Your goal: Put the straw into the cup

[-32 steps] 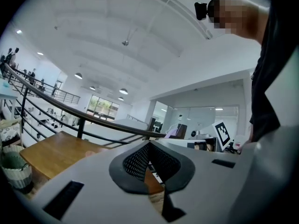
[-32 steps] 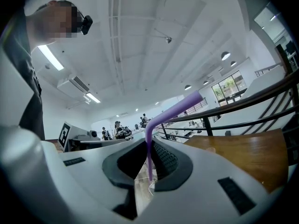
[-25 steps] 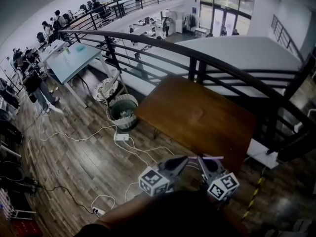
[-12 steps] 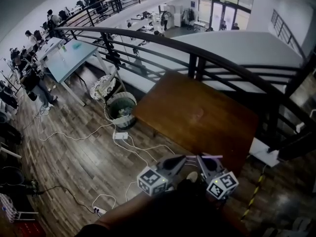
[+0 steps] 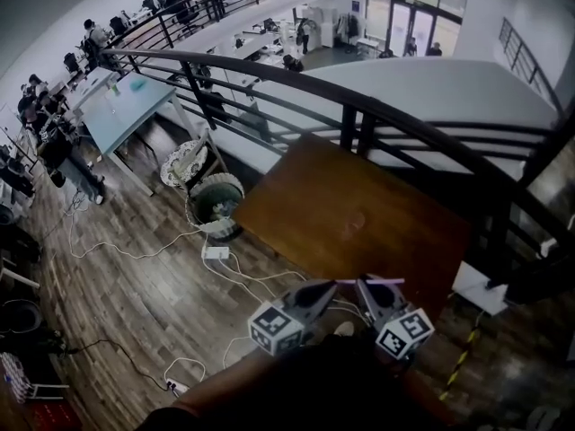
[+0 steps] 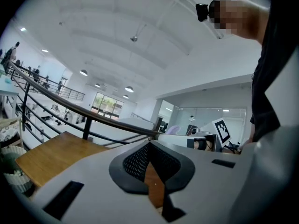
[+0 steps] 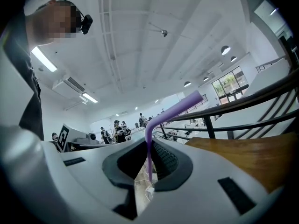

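As seen from the head cam, setting: wooden table (image 5: 359, 214) by a black railing (image 5: 359, 106) on an upper level. Plank floor (image 5: 135, 294) lies below, with white cables (image 5: 243, 277) across it.
L gripper (image 5: 331, 285): low centre of the head view, tip over the table's near edge and pointing right. In its own view (image 6: 150, 160) the jaws are brought together with only a thin slit left. Nothing between them; table wood shows through the slit.
R gripper (image 5: 364, 285): just beside the left one, tips nearly meeting. Its own view (image 7: 148, 155) shows the jaws closed to a narrow gap, pinching the straw.
Straw (image 7: 150, 143): purple, bendy type. Lower leg stands upright between the R pads, and the upper part bends off up and to the right of that view. In the head view (image 5: 382, 282) it reads as a short level bar above both tips.
Other: round dark tub (image 5: 214, 200) on the floor left of the table, prob. a bin, too small to be sure.
People: several stand at desks far left.
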Available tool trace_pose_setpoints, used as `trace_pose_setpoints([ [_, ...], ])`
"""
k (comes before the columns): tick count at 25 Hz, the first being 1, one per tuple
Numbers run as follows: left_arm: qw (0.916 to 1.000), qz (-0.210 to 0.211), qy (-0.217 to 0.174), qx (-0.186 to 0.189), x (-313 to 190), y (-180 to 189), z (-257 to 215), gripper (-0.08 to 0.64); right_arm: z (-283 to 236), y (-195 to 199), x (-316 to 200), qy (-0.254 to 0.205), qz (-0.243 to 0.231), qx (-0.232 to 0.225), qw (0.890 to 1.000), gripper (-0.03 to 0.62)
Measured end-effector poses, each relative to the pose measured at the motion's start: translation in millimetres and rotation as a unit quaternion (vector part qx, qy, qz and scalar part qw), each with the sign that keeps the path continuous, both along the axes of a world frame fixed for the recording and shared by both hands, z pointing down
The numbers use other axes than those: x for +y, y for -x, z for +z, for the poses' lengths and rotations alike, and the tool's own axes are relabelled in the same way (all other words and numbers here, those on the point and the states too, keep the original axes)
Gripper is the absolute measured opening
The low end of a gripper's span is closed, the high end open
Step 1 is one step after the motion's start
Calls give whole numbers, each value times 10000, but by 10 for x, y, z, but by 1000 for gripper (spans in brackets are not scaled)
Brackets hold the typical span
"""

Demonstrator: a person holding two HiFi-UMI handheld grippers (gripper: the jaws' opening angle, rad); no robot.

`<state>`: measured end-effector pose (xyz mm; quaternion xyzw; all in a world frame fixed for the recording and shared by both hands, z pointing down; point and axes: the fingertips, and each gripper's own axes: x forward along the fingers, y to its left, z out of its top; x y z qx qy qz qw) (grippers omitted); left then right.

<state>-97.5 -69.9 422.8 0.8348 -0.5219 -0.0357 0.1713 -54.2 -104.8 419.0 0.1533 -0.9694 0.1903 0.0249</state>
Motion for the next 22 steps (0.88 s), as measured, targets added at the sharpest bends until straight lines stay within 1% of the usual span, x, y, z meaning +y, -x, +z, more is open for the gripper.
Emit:
trace_pose_setpoints([
  [5,9999,-44,-84,-33,-505,-136,-33,11,-63,-121,-474,-111,-68,-29,9999,38],
  [11,9998,-64,-168,-53,-1039,-324,-67,11,-99,-393,-1036,-173,48,-67,9998,38],
  [14,9999,-74,-132,-18,-1242,-381,-40,11,-68,-503,-1235,-119,106,-82,9998,38],
  [18,9999,45,-94,-21,-1480,-488,18,11,-5,-647,-1472,-58,258,-79,9996,38],
  [22,9996,292,-58,37,-1659,-566,58,11,40,-690,-1642,-30,450,-80,9990,38],
])
